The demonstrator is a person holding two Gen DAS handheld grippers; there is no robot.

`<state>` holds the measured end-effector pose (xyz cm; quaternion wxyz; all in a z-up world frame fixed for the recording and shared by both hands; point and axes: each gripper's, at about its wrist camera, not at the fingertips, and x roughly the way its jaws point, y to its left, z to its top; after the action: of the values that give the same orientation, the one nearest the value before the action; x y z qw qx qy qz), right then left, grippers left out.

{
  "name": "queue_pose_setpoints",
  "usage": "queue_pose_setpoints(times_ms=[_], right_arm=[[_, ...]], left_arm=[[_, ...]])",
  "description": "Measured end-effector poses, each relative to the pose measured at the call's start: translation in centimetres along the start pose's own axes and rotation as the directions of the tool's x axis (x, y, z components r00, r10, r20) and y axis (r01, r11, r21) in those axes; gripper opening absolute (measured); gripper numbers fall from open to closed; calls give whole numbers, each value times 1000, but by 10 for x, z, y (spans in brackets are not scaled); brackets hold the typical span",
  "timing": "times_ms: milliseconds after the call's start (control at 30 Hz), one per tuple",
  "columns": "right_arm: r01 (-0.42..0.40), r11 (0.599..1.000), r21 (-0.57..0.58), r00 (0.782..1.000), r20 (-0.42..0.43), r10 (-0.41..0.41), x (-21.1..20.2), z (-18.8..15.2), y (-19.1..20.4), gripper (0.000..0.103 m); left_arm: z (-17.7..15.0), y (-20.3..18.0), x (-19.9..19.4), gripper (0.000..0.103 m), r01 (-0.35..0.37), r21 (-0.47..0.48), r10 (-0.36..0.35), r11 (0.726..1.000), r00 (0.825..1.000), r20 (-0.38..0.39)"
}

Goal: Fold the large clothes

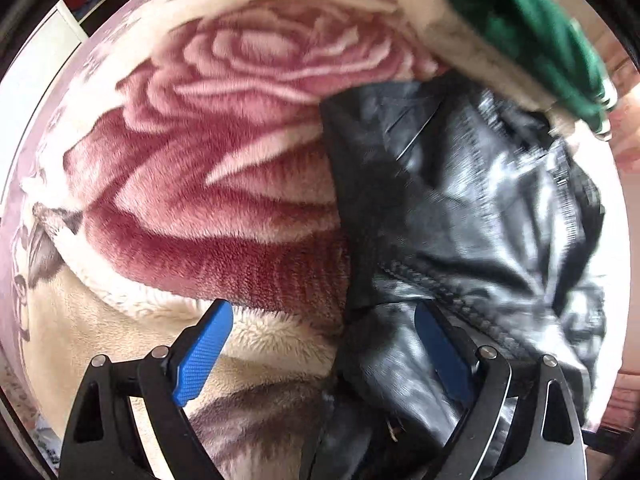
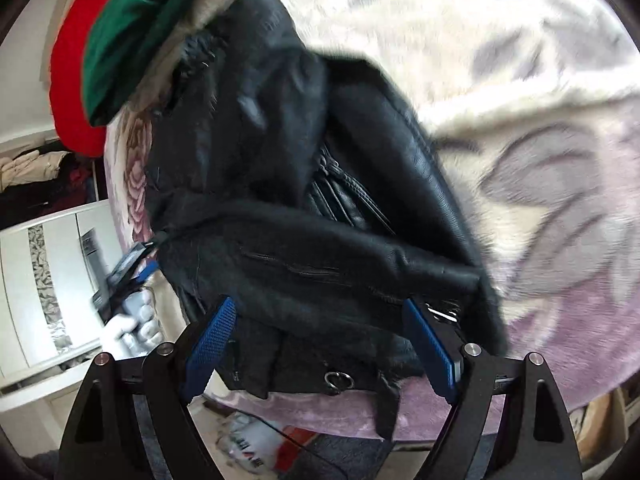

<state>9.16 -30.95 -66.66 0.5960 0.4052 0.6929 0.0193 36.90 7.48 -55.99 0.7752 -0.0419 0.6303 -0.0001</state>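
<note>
A black leather jacket (image 1: 472,208) with a zip lies crumpled on a plush rose-print blanket (image 1: 224,168). In the left wrist view my left gripper (image 1: 324,316) is open, its right blue pad (image 1: 440,356) lying on the jacket's near edge and its left pad (image 1: 204,352) over the blanket. In the right wrist view the jacket (image 2: 304,184) fills the middle, partly folded over itself. My right gripper (image 2: 320,312) is open, with the jacket's lower hem between its blue pads. The left gripper (image 2: 124,276), held in a gloved hand, shows at the jacket's left edge.
A green garment (image 1: 532,28) with white stripes lies beyond the jacket, also in the right wrist view (image 2: 132,36) beside a red item (image 2: 72,64). A white wardrobe (image 2: 44,280) stands left of the bed. The bed edge and floor clutter (image 2: 256,444) lie below.
</note>
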Motion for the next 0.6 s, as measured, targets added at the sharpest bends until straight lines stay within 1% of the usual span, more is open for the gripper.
queue_pose_setpoints(times_ms=[67, 100, 167, 200, 233, 267, 300, 333, 400, 467, 500, 567, 600], right_arm=[[109, 992, 70, 994, -40, -106, 24, 6, -22, 85], [147, 984, 99, 988, -53, -143, 31, 7, -30, 83], [151, 983, 103, 987, -62, -145, 26, 10, -27, 83], [134, 986, 97, 990, -66, -128, 17, 11, -21, 83], [101, 991, 89, 994, -57, -96, 8, 13, -14, 83], [64, 995, 72, 997, -40, -61, -5, 16, -4, 83], [48, 998, 41, 999, -20, -47, -18, 23, 8, 83], [50, 999, 1, 999, 2, -50, -28, 32, 20, 83], [99, 990, -103, 994, 51, -94, -42, 65, 48, 83], [155, 970, -189, 986, 97, -139, -42, 105, 73, 83], [198, 950, -241, 977, 131, -170, -37, 132, 88, 83], [260, 908, -328, 962, 170, -214, -21, 177, 114, 84], [292, 878, -380, 954, 176, -241, -8, 201, 131, 84]], left_arm=[[0, 0, -14, 93, 7, 0, -7, 1000, 1000, 21], [2, 2, -22, 93, 26, 6, -26, 1000, 999, 32], [15, 3, -33, 93, 45, 39, -47, 998, 998, 50], [25, 4, -35, 93, 57, 52, -60, 997, 997, 57], [36, 4, -34, 93, 67, 74, -72, 995, 996, 61], [46, -2, -33, 93, 62, 103, -69, 993, 995, 69], [61, -6, -30, 93, 48, 134, -59, 990, 995, 84], [74, -5, -25, 93, 31, 156, -46, 987, 995, 92], [102, -10, -14, 93, -11, 203, -10, 979, 995, 101], [130, -18, 7, 93, -23, 228, 2, 973, 996, 92], [141, -25, 16, 93, -32, 244, 12, 969, 996, 84], [159, -35, 33, 93, -4, 281, -13, 960, 998, 56], [165, -38, 40, 93, 19, 285, -32, 958, 999, 39]])
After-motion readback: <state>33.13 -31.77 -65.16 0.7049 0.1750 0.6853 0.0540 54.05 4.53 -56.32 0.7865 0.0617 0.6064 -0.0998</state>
